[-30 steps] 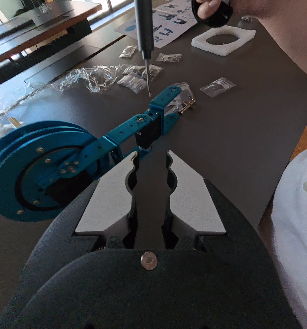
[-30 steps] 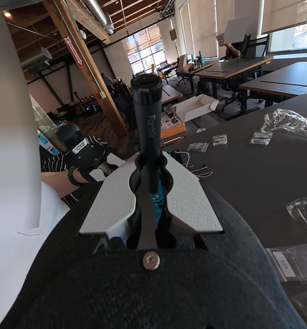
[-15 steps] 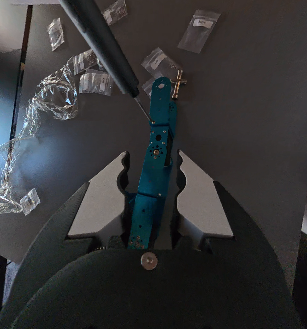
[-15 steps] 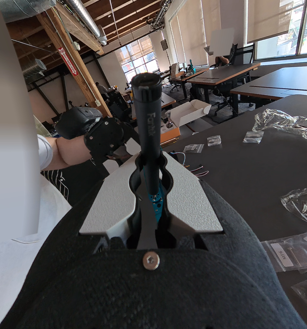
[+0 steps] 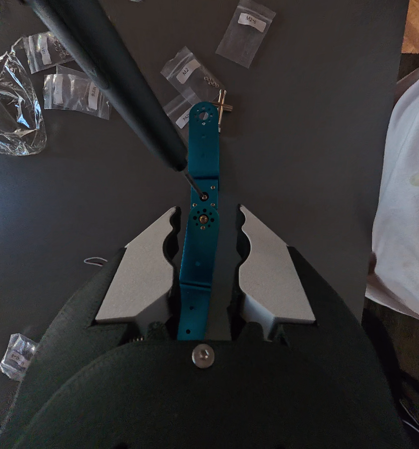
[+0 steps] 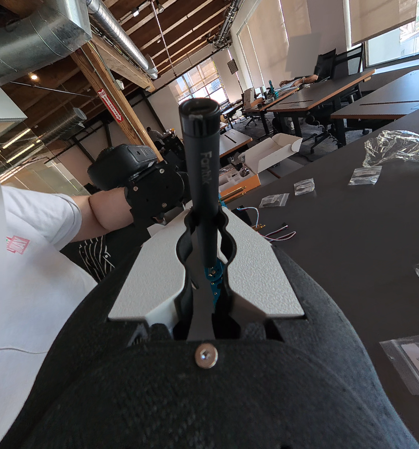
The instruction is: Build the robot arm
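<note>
Screwdriver (image 6: 202,184) clamped in right tongs (image 6: 205,243), tip seated in blue servo bracket (image 5: 202,194) screw; left tongs (image 5: 207,233) wide, straddling bracket on worktop (image 5: 301,145).

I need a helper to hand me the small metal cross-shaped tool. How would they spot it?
On the dark table, find the blue bracket arm. At its far rounded end, touching the right edge, lies the cross-shaped tool: brass-coloured metal, unlike the clear bags around it.

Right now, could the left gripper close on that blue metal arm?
Probably yes: the left gripper is open, its fingers either side of the blue metal arm, apart from it. The screwdriver touches farther along.
</note>
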A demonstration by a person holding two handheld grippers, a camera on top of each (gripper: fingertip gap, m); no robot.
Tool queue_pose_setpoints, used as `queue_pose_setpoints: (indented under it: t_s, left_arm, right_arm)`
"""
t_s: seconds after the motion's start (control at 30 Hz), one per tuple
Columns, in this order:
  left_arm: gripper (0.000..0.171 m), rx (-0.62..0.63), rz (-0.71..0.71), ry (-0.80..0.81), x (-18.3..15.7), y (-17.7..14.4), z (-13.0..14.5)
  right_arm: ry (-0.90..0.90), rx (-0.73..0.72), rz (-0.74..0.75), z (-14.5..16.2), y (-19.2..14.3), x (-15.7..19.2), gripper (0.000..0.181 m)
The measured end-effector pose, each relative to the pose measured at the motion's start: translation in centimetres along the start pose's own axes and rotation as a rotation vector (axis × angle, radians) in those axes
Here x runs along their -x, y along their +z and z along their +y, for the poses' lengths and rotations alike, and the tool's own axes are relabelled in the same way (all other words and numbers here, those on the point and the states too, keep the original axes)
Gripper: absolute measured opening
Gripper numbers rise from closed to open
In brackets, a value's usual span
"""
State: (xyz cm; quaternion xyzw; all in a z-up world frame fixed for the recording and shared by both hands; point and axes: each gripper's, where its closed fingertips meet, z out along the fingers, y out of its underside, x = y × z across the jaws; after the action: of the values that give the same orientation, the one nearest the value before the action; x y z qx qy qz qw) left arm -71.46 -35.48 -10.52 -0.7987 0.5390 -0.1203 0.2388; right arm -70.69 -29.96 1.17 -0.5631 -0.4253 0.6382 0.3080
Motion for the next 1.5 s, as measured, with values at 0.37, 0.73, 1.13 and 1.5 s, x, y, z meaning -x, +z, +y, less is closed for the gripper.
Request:
queue_pose_setpoints:
  t_s: [0.37,0.73,1.13,1.5]
  left_arm:
    - [0.046,-0.119,-0.047,-0.051,0.7,-1.8,-0.8]
    - [0.046,-0.117,-0.062,-0.033,0.4,-2.6,-0.9]
    - [0.044,-0.119,-0.081,-0.039,0.1,-2.7,-0.9]
    - [0.037,-0.082,-0.113,-0.088,0.8,-2.0,0.0]
  right_arm:
    - [0.098,0.021,-0.023,0.6,0.9,-1.1,0.017]
    - [0.164,0.025,-0.028,1.2,1.1,-2.0,0.017]
    - [0.180,0.032,-0.019,1.6,1.3,-2.6,0.017]
    - [0.166,0.038,-0.031,1.6,1.5,-2.3,0.017]
